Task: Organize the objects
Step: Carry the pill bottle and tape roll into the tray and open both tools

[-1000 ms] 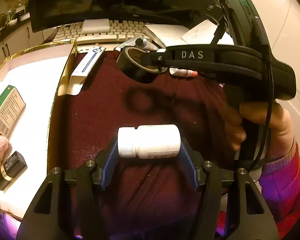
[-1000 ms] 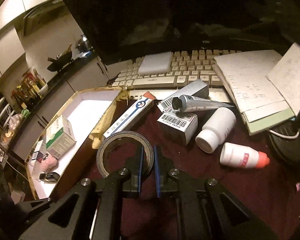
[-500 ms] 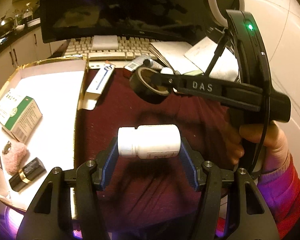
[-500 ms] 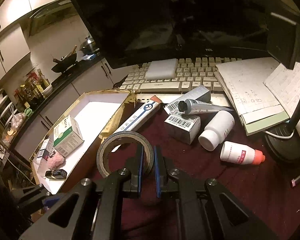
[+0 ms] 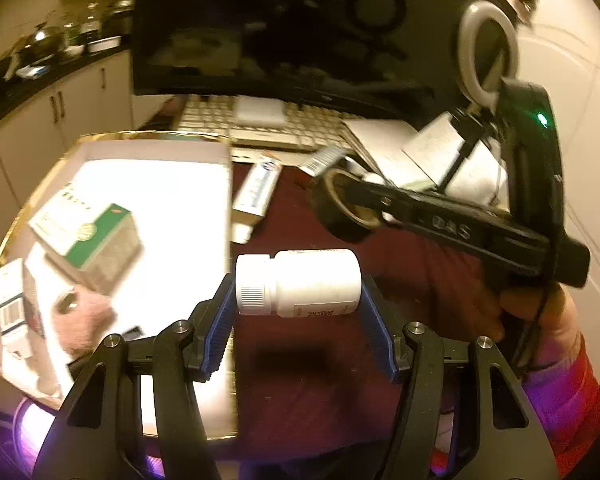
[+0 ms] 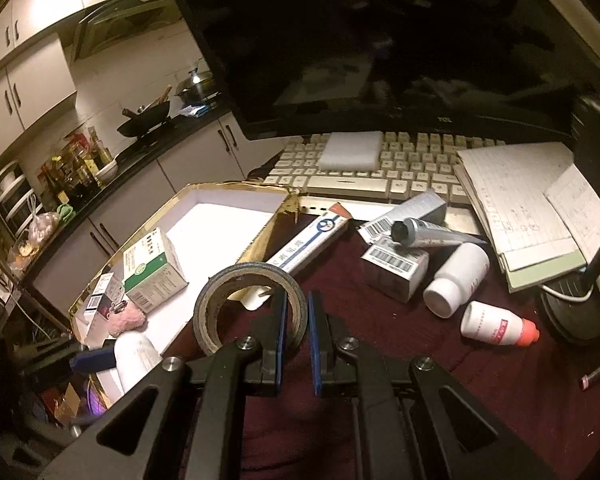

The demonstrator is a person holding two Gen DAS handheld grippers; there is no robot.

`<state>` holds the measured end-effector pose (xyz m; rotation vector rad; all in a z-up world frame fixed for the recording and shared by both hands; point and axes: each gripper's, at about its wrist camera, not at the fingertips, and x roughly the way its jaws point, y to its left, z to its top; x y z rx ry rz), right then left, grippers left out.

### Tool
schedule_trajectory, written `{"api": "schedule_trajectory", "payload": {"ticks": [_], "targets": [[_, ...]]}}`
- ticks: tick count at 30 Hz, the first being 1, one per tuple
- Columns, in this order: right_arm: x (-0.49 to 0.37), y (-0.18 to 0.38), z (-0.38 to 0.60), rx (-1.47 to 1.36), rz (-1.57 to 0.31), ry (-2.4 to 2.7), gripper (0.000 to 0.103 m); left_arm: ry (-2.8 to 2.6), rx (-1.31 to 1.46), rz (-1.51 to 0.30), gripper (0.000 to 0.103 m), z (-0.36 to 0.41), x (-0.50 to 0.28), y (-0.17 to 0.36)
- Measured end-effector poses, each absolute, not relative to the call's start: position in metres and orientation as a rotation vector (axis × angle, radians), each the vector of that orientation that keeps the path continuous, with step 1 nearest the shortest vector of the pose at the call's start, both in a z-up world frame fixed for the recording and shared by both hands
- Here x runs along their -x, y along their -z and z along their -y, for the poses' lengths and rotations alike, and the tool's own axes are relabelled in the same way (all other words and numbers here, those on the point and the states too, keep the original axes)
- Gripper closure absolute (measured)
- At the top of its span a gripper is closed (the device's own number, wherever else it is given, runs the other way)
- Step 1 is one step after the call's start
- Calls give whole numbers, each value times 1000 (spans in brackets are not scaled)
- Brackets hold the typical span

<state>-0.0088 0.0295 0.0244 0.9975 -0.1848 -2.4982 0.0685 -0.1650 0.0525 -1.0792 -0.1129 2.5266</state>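
My left gripper (image 5: 298,296) is shut on a white pill bottle (image 5: 298,282), held sideways above the dark red cloth beside the gold-rimmed white tray (image 5: 188,160). My right gripper (image 6: 297,334) is shut on the wall of a dark tape roll (image 6: 244,308) and holds it in the air; the roll also shows in the left wrist view (image 5: 342,208). The tray (image 6: 228,220) holds a green and white box (image 6: 152,270), a pink fluffy thing (image 6: 126,320) and small boxes.
On the cloth lie a long blue and white box (image 6: 312,244), barcoded boxes (image 6: 396,266), a grey tube (image 6: 432,234), a white bottle (image 6: 456,280) and a red-capped bottle (image 6: 498,324). A keyboard (image 6: 380,164), monitor (image 6: 380,40), notebooks (image 6: 520,208) and lamp base (image 6: 572,308) stand behind.
Both grippers have lifted and moved left, the left one bringing the pill bottle to the tray's edge. The right gripper has carried the tape roll up off the cloth toward the tray.
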Motion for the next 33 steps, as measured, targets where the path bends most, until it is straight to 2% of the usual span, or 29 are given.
{"api": "schedule_trajectory", "payload": {"ticks": [9, 25, 33], "targets": [[9, -29, -12, -977, 152, 2467, 95, -2637, 1140, 259, 44, 225, -61, -48], [20, -29, 45, -980, 14, 2386, 95, -2738, 1203, 239, 44, 258, -58, -35], [18, -23, 83, -971, -108, 2334, 95, -2881, 1224, 352, 44, 311, -55, -41]]}}
